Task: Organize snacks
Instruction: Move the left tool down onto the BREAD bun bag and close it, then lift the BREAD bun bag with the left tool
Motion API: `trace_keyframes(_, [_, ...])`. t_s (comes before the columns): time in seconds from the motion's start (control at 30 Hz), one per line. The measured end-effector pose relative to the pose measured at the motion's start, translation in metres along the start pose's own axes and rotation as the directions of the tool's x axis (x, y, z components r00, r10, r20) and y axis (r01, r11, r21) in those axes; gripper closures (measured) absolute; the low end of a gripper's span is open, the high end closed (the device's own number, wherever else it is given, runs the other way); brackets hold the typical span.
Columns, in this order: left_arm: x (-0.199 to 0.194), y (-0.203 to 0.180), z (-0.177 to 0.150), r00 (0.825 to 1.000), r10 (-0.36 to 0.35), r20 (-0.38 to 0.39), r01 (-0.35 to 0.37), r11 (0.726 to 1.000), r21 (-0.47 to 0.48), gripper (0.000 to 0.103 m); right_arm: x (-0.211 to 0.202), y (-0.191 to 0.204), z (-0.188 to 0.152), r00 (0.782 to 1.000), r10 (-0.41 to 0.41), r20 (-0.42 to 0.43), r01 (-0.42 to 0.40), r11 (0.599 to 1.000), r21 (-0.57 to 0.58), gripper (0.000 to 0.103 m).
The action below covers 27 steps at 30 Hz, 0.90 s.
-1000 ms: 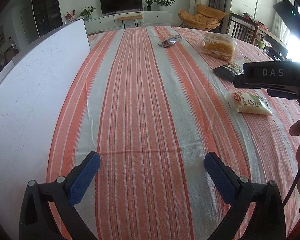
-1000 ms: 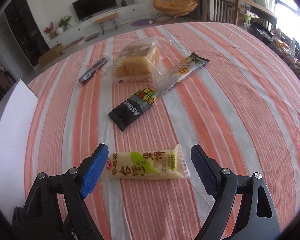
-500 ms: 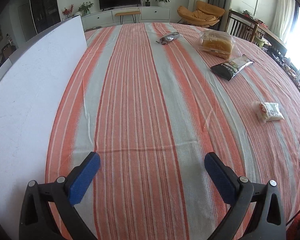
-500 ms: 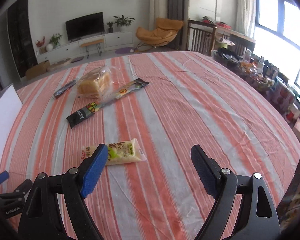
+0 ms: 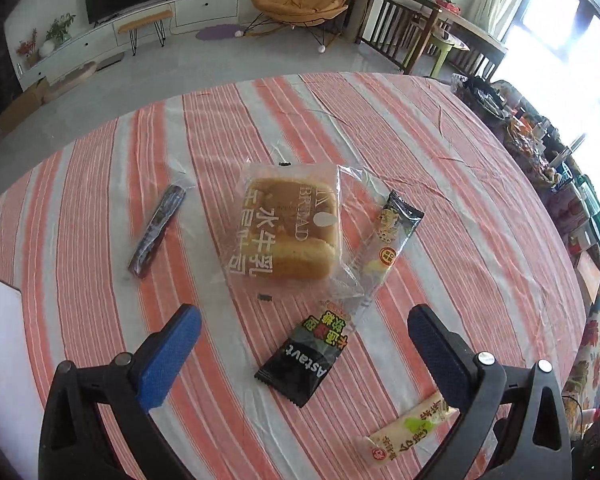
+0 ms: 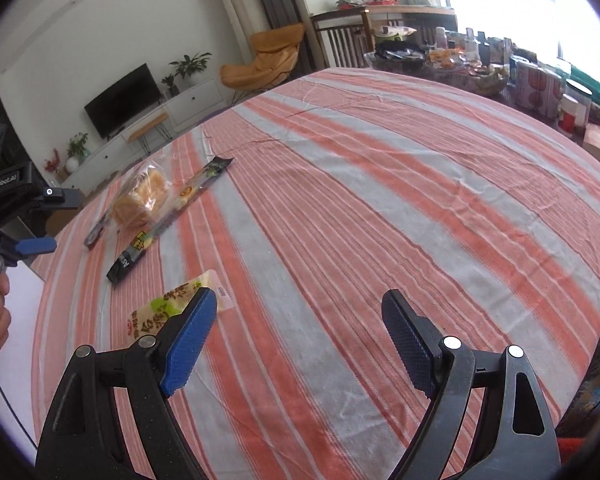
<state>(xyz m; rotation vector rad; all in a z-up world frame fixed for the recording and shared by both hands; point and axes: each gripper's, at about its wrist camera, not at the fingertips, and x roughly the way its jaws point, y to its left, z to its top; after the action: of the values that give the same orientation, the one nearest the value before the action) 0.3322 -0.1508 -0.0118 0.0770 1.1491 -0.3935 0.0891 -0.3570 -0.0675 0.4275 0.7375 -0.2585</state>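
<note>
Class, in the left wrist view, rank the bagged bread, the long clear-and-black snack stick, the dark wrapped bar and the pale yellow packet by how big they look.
1. Bagged bread, largest.
2. Long snack stick.
3. Dark wrapped bar and pale yellow packet: unsure, since the packet is partly hidden by the gripper finger and lies nearer the camera.

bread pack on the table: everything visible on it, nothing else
The bread pack is a clear, crinkly plastic bag printed with white characters and the word BREAD, holding one golden-brown, squarish loaf. It looks sealed and lies flat on the striped tablecloth. Its right edge overlaps the long snack stick; a dark wrapped bar lies apart on its left. No gripper touches it.
</note>
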Motion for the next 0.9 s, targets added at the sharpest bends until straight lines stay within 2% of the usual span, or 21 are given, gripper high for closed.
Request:
trace_keyframes(0.07, [0.022,-0.001,0.020,0.998,0.053,-0.025,-0.053,0.999,0.001,0.001,0.004,-0.005,0.000,1.000,0.005,-0.018,-0.005,1.000,0.019,0.016])
trace_keyframes(0.13, [0.040,0.010,0.035,0.996,0.080,-0.031,-0.083,0.993,-0.087,0.001,0.008,-0.009,0.000,0.999,0.011,-0.037,-0.009,0.999,0.038,0.016])
trace_keyframes(0.23, [0.072,0.033,0.038,0.996,0.013,-0.089,-0.035,0.967,-0.252,0.003,0.012,-0.011,0.000,0.998,0.017,-0.053,-0.014,0.999,0.051,0.016])
trace_keyframes(0.27, [0.079,0.039,0.037,0.995,0.005,-0.100,-0.033,0.958,-0.286,0.011,0.013,-0.011,0.000,0.998,0.015,-0.056,-0.012,0.999,0.050,0.016])
trace_keyframes(0.33, [0.074,0.048,0.031,0.998,-0.051,-0.039,0.034,0.941,-0.336,0.027,0.014,-0.010,-0.001,0.998,0.013,-0.062,-0.010,0.999,0.045,0.016])
trace_keyframes(0.47, [0.033,0.056,0.006,0.999,-0.040,0.030,0.048,0.932,-0.360,0.030,0.015,-0.007,-0.002,0.998,0.001,-0.062,0.001,1.000,0.031,0.016])
trace_keyframes(0.6, [-0.037,0.057,-0.058,0.995,0.028,0.095,0.004,0.947,-0.321,0.030,0.011,-0.004,-0.003,0.999,-0.013,-0.047,0.013,1.000,0.015,0.016])
trace_keyframes(0.7, [-0.072,0.057,-0.137,0.992,0.085,0.092,-0.054,0.955,-0.292,0.030,0.011,-0.001,-0.005,0.998,-0.021,-0.052,0.021,1.000,-0.001,0.016])
trace_keyframes(0.8, [-0.081,0.058,-0.209,0.992,0.115,0.059,-0.094,0.955,-0.281,0.030,0.012,0.003,-0.007,0.998,-0.029,-0.062,0.028,0.999,-0.016,0.016])
trace_keyframes(0.9, [-0.078,0.067,-0.259,0.990,0.119,0.072,-0.089,0.940,-0.329,0.029,0.013,0.009,-0.010,0.997,-0.035,-0.071,0.032,0.998,-0.046,0.016])
